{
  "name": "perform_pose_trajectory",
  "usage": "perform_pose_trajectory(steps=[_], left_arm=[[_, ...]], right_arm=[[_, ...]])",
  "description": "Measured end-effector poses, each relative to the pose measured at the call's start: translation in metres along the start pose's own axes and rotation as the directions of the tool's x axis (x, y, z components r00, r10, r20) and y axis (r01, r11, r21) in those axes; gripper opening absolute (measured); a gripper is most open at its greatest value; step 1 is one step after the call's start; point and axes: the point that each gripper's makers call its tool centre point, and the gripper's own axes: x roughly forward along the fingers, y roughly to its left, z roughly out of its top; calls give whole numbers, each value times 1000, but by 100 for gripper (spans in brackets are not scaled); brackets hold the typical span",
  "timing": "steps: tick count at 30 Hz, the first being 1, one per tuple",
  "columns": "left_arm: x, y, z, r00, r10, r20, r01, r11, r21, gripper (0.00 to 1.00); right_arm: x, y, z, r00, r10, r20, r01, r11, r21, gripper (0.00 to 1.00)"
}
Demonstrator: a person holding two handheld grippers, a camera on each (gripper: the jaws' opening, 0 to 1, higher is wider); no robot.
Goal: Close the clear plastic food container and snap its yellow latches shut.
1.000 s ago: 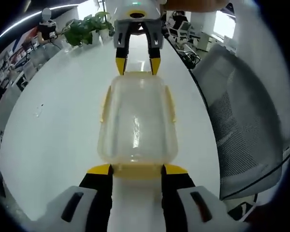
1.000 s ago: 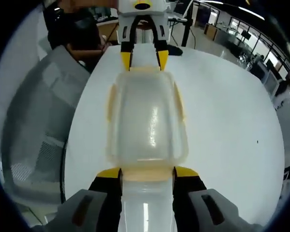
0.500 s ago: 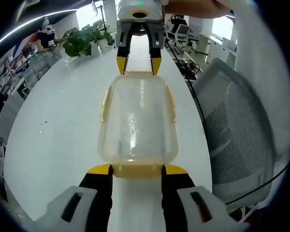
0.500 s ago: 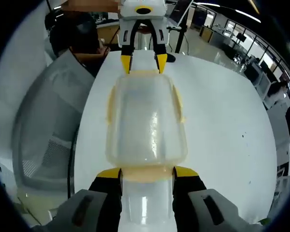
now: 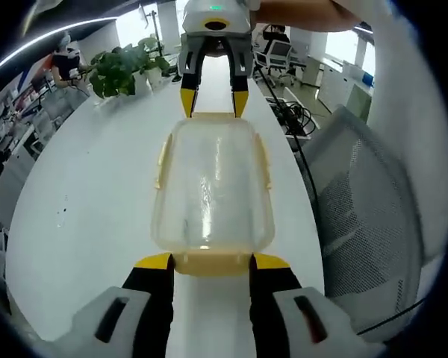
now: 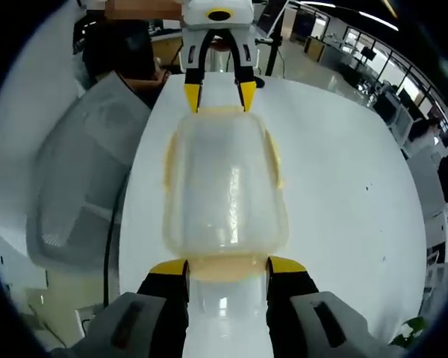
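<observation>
Plastic container (image 5: 213, 186) lengthwise between left tool (image 5: 207, 262) and right tool (image 6: 228, 266), both seemingly gripping its ends.

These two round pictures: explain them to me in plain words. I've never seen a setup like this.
A person holds a two-jaw gripper in each hand, and each carries a fisheye camera looking along its jaws. In the left gripper view, the left gripper is at the bottom and the right gripper faces it from the top; the right gripper view is the mirror case. Between them is a clear plastic container with yellow latches, over a white table. Each gripper's yellow tips sit at one end of the container. A mesh chair stands beside the table.
</observation>
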Motion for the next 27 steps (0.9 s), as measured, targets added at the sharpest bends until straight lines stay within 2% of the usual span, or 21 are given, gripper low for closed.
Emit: perform_pose_trajectory(steps=[14,27], left_arm=[[22,-1,30,1000,6,9,-6,1000,2,39],[44,-4,51,1000,6,15,-6,1000,0,39]], right_arm=[[-16,-3,-34,1000,-3,-16,3,1000,-3,39],[-22,-1,-65,1000,8,-24,-7,1000,5,39]])
